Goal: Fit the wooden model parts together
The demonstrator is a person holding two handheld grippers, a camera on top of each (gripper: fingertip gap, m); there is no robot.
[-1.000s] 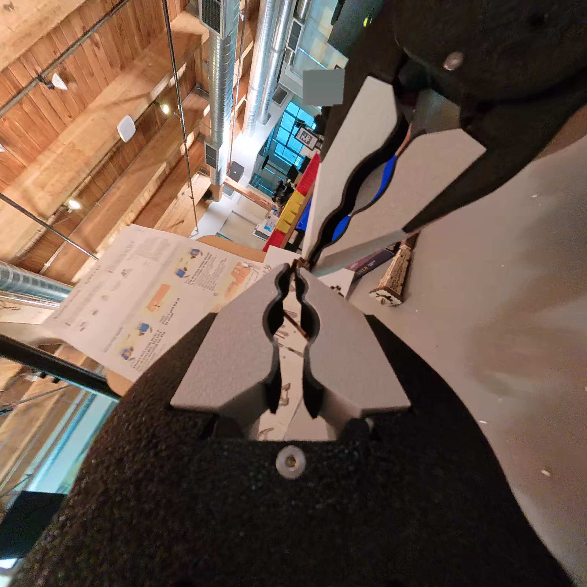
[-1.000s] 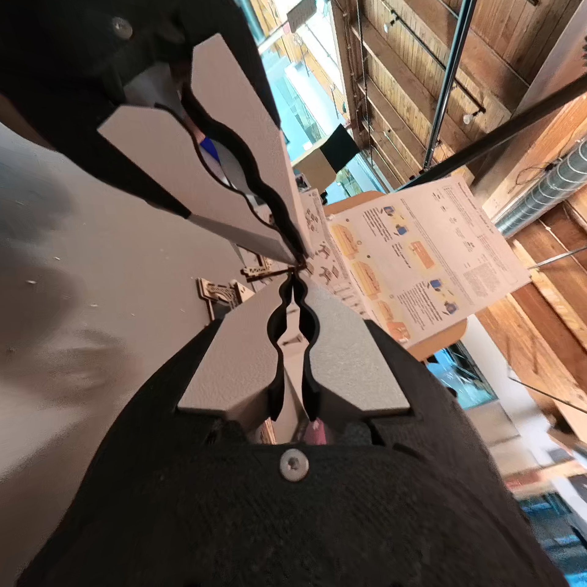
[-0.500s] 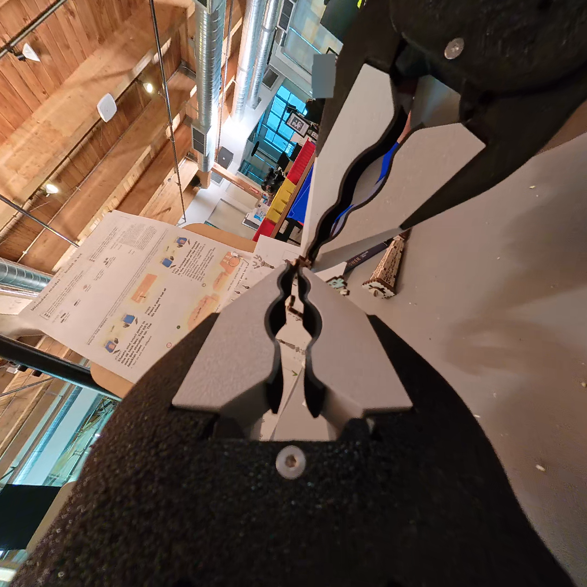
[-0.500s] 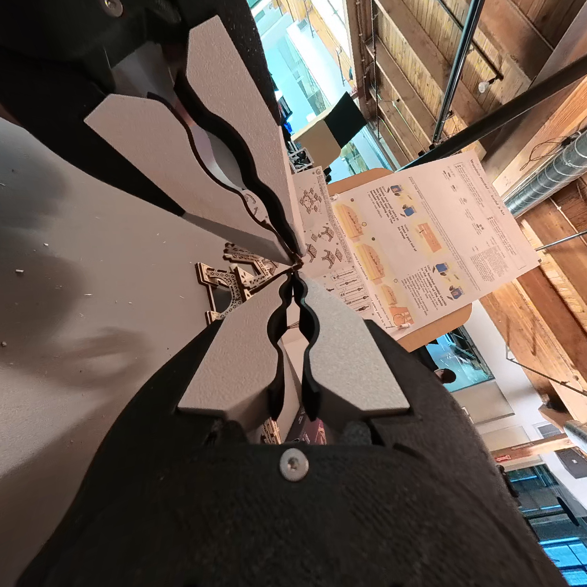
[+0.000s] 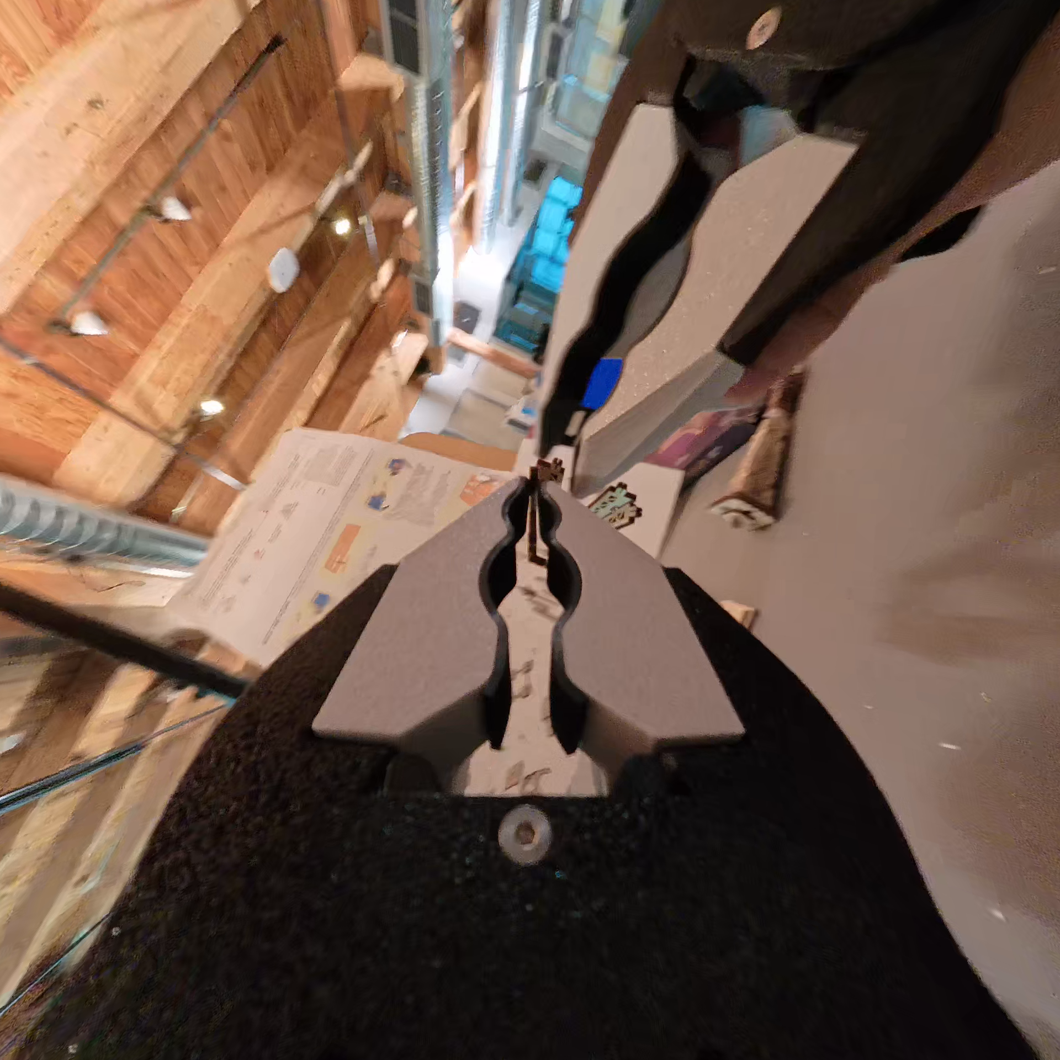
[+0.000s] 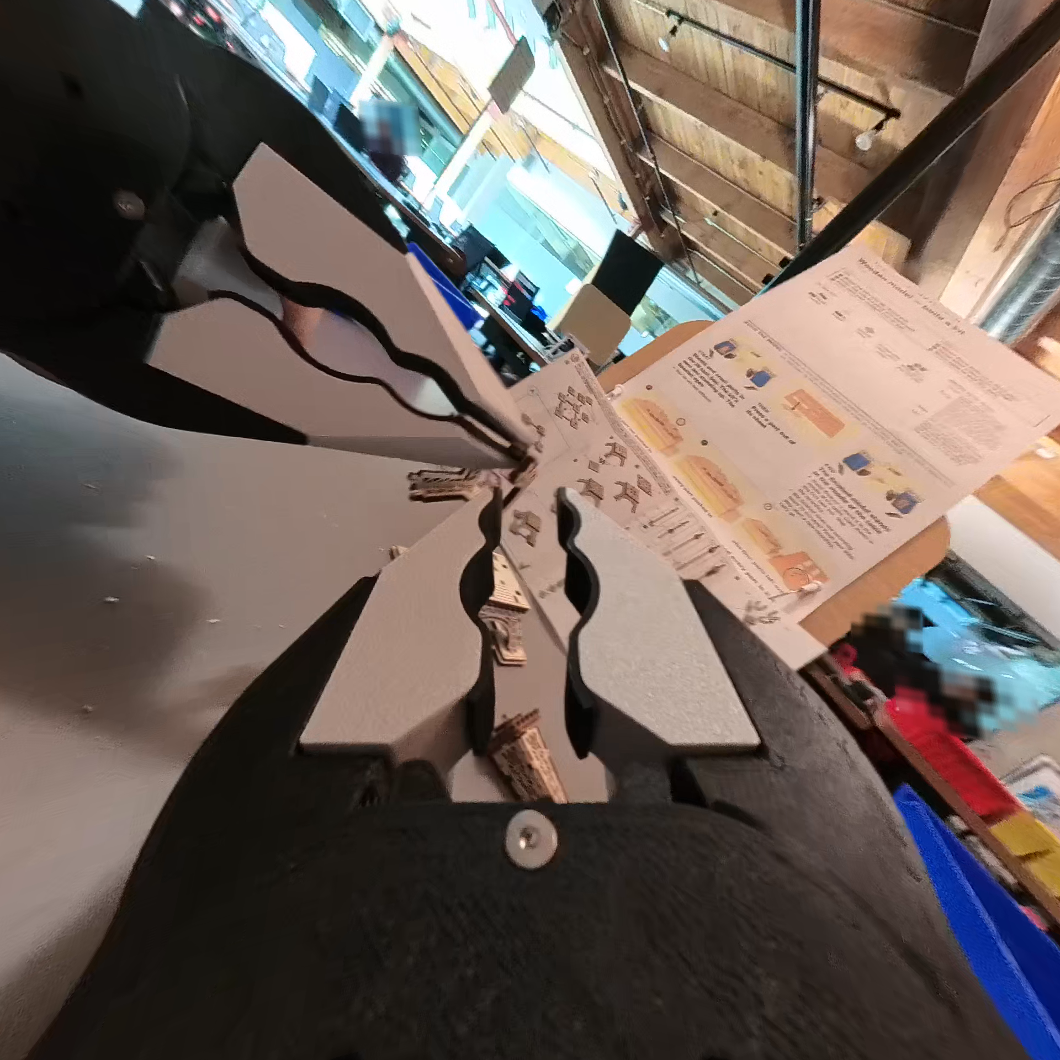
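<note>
**Wood piece now sits in one claw only**

Brown and thin, the little wooden part (image 5: 546,471) pokes out from the tips of the left claw (image 5: 536,486). That claw is squeezed almost all the way closed, and the part is pinched right at its end. It is held up in the air above the grey tabletop (image 6: 172,545), not lying on it.

A moment ago both claws met tip to tip on this same small piece. Now the right claw (image 6: 527,500) has opened up. There is a clear gap between its two fingers and nothing is in it. Its tips are just beside the part but not holding it.

I think this means the right claw has finished its push or its pass, and the left claw now has the part on its own. Whether the part has clicked into another one is too small to tell.

More wooden model pieces (image 6: 444,484) lie on the tabletop close by, and a tower-shaped piece (image 5: 757,459) lies a bit farther off. A paper sheet with pictures (image 6: 803,436) stands behind them. The right claw is likely free to fetch the next piece.
</note>
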